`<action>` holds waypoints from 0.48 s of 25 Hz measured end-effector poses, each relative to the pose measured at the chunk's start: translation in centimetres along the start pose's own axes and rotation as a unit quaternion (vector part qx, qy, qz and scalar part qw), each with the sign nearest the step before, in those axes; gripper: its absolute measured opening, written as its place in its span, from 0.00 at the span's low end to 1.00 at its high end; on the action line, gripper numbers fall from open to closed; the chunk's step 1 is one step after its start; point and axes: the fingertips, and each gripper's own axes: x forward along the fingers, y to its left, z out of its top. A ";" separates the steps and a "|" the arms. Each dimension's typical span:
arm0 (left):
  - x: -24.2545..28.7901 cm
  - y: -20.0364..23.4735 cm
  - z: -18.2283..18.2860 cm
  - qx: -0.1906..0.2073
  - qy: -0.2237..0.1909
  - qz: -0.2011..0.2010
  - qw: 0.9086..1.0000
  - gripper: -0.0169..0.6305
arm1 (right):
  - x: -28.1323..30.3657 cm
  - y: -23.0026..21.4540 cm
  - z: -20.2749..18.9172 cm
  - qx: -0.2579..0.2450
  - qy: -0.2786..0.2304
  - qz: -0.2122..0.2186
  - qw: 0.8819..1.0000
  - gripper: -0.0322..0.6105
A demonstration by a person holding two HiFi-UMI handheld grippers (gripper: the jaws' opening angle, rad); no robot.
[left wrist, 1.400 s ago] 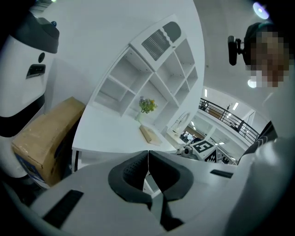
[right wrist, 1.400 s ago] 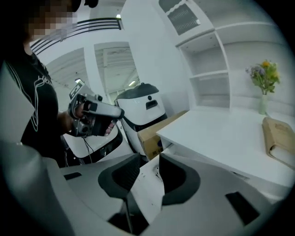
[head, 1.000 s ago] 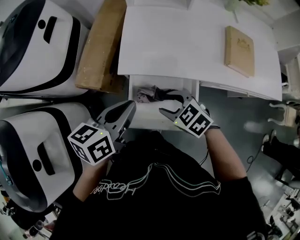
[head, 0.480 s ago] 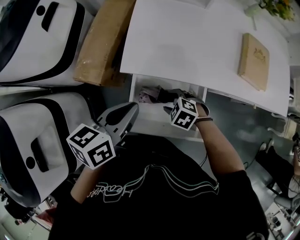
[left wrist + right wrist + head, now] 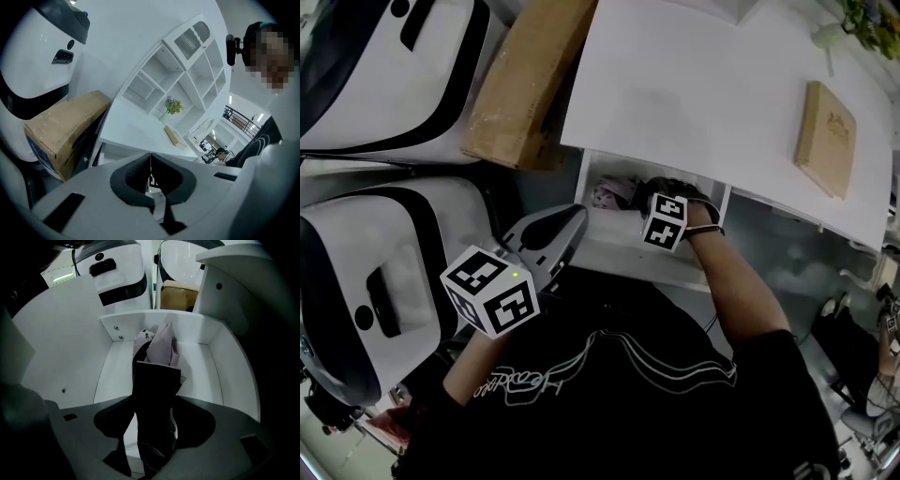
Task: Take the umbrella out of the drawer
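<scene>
where umbrella [image 5: 154, 380] lies, drawer walls [image 5: 229, 366] apart.

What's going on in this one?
A person is working at an open drawer under the white desk. The right gripper points down into the drawer. Its jaws are opening around the folded umbrella lying there and do not grip it yet. The left gripper is shut and empty, near the drawer front.

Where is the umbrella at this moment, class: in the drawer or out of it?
In. The umbrella lies on the floor of the open drawer, with the drawer's white walls around it.
</scene>
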 end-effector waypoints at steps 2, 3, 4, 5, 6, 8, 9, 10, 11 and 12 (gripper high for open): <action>-0.2 0.5 -0.4 -0.002 0.005 0.001 1.000 0.06 | 0.7 0.0 0.0 -0.006 0.009 -0.001 1.000 0.42; -0.3 0.7 -0.6 -0.006 0.006 0.003 1.000 0.06 | 1.1 0.0 -0.1 -0.007 0.014 -0.001 1.000 0.42; -0.4 1.0 -0.8 -0.011 0.005 0.003 1.000 0.06 | 1.4 0.0 -0.2 -0.005 0.019 -0.001 1.000 0.42; -0.5 1.2 -1.0 -0.015 0.004 0.003 1.000 0.06 | 1.6 0.0 -0.3 0.000 0.021 0.001 1.000 0.42; -0.6 1.4 -1.2 -0.018 0.004 0.003 1.000 0.06 | 1.7 0.0 -0.4 0.007 0.021 0.004 1.000 0.42; -0.7 1.5 -1.5 -0.021 0.006 0.003 1.000 0.06 | 1.8 0.0 -0.3 0.016 0.016 0.008 1.000 0.42; -0.8 1.5 -1.5 -0.022 0.006 0.003 1.000 0.06 | 1.8 0.1 -0.3 0.017 0.013 0.009 1.000 0.42; -0.8 1.4 -1.5 -0.022 0.006 0.002 1.000 0.06 | 1.8 0.0 -0.3 0.019 0.010 0.010 1.000 0.42; -0.9 1.4 -1.5 -0.023 0.005 0.001 1.000 0.06 | 1.8 0.0 -0.3 0.023 0.009 0.012 1.000 0.42; -1.0 1.6 -1.6 -0.022 0.004 0.002 1.000 0.06 | 1.9 0.0 -0.4 0.027 0.010 0.015 0.999 0.42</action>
